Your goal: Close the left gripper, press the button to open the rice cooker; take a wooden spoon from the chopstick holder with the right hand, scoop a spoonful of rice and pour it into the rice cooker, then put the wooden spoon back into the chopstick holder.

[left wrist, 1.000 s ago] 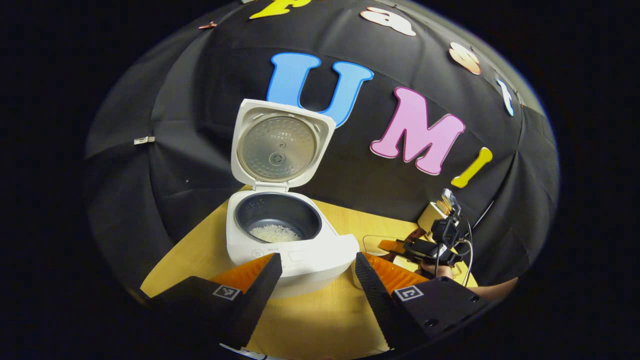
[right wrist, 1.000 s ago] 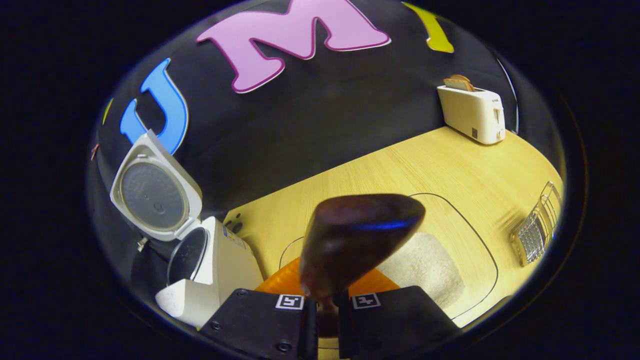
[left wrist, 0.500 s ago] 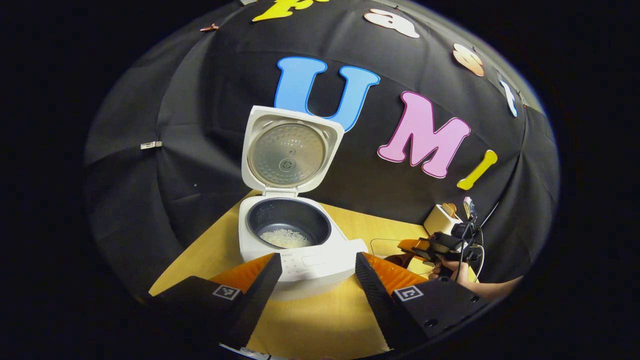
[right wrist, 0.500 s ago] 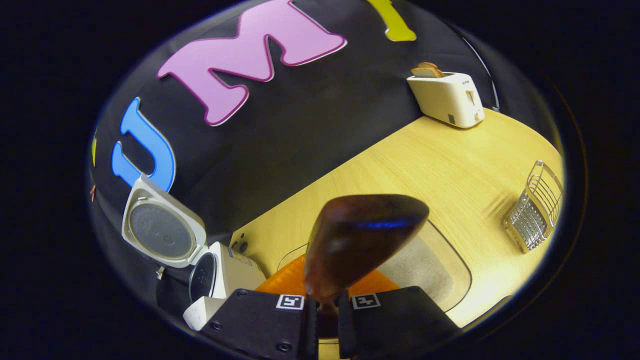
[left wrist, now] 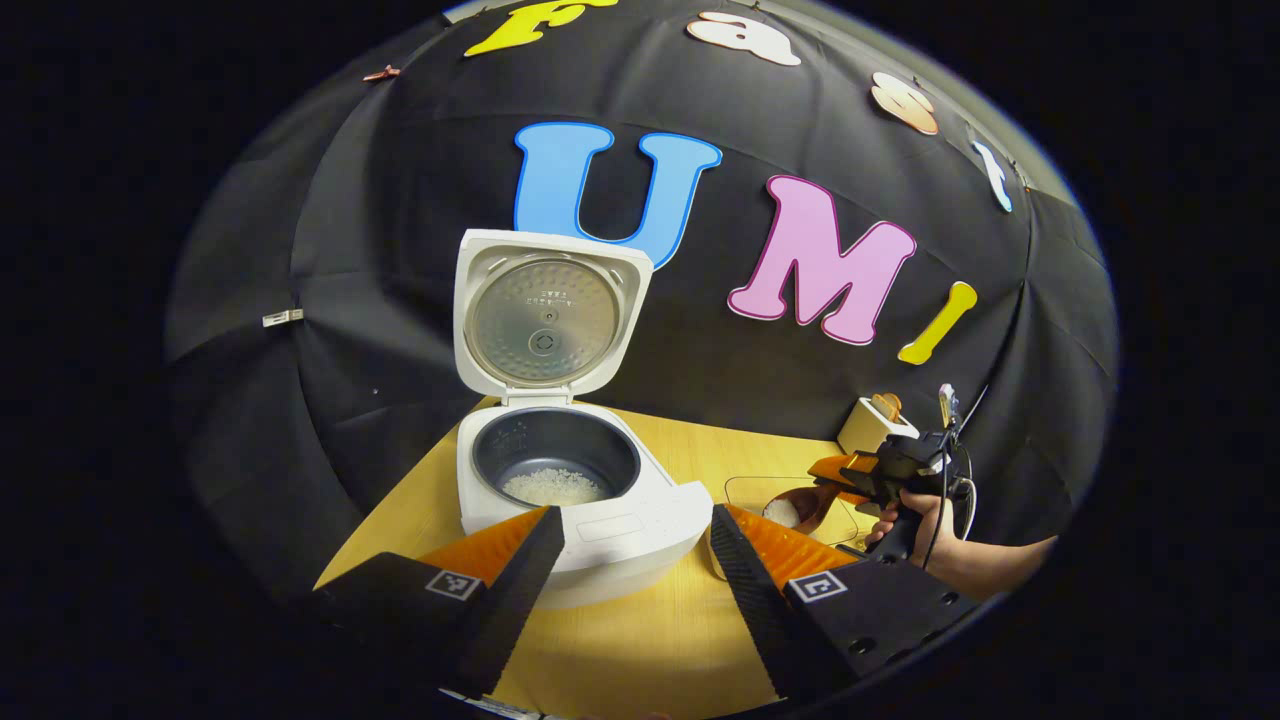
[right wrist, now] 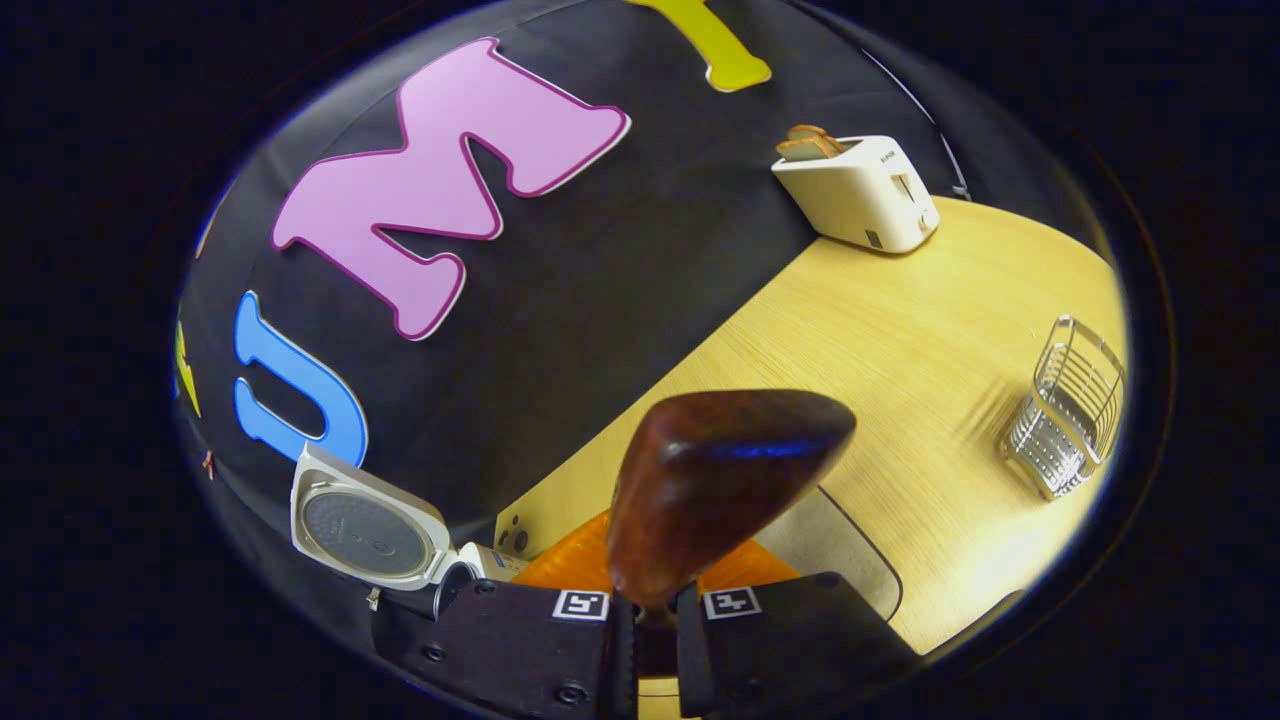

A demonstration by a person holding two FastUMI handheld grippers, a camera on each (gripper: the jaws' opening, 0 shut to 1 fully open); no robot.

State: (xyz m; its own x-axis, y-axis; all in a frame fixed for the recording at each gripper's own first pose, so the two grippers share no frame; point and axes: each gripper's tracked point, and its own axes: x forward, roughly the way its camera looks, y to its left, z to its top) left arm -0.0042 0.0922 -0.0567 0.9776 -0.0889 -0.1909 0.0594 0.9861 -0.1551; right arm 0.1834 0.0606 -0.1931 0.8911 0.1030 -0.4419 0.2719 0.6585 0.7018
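The white rice cooker (left wrist: 610, 525) stands open, its lid (left wrist: 545, 315) upright and a little rice (left wrist: 552, 486) in the dark pot. My left gripper (left wrist: 635, 520) hangs open just in front of it, holding nothing. Farther right, a hand (left wrist: 925, 535) holds my right gripper (left wrist: 880, 470) over a clear tray (left wrist: 745, 490), with the wooden spoon (left wrist: 800, 505) pointing toward the cooker. In the right gripper view my right gripper (right wrist: 655, 610) is shut on the spoon's handle, and the dark spoon bowl (right wrist: 720, 480) looms large. The wire chopstick holder (right wrist: 1070, 410) stands at the right.
A white toaster (right wrist: 855, 190) with bread stands at the back of the wooden table (right wrist: 900, 330) and shows again as the toaster (left wrist: 875, 425) behind my right gripper. The clear tray (right wrist: 835, 545) holds rice under the spoon. The cooker's lid (right wrist: 365, 530) sits low left.
The right gripper view has swung away from the cooker, which slid to the lower left and shrank. My right gripper rose a little over the tray. The left gripper stays open.
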